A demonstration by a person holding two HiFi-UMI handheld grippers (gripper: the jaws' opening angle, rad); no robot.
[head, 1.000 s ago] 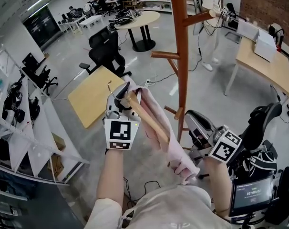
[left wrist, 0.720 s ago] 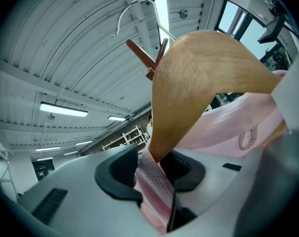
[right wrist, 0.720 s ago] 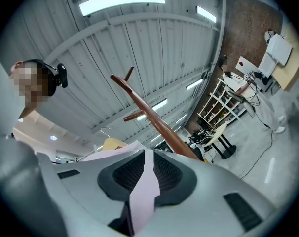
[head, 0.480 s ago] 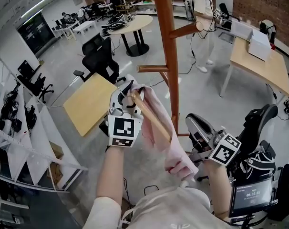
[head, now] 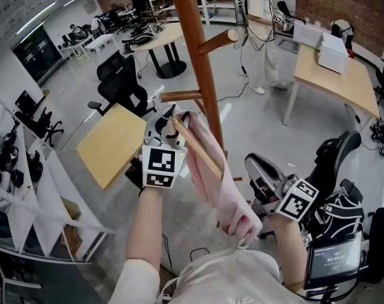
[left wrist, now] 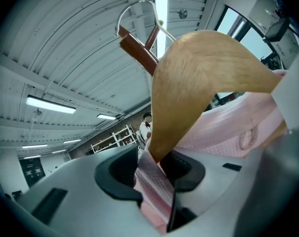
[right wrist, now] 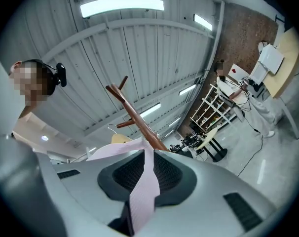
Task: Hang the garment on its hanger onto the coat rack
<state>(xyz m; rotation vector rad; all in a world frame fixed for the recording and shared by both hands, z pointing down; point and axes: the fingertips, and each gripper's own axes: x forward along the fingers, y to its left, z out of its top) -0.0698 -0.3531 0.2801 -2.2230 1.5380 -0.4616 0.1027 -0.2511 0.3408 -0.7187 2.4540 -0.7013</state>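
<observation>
A wooden hanger point(head: 198, 151) carries a pink garment point(head: 217, 189). My left gripper point(head: 167, 124) is shut on the hanger's near end, with pink cloth pinched in too. In the left gripper view the hanger point(left wrist: 199, 73) rises from the jaws and its wire hook point(left wrist: 134, 9) sits just by a brown peg point(left wrist: 137, 48) of the coat rack. The coat rack's pole point(head: 191, 43) stands right behind the hanger, and a lower peg point(head: 179, 95) is close to the hook. My right gripper point(head: 258, 181) is shut on the garment's hanging end point(right wrist: 142, 191).
A low wooden table point(head: 109, 144) and black office chairs point(head: 119, 84) stand left of the rack. A long desk point(head: 331, 75) is at the right, with a person point(head: 268, 37) standing beyond it. Shelving point(head: 27, 189) lines the left side. A screen unit point(head: 334, 261) sits by my right arm.
The coat rack pole has come closer and more to the left in view. Both grippers have kept their hold, and the hanger's hook end is now near the lower peg.
</observation>
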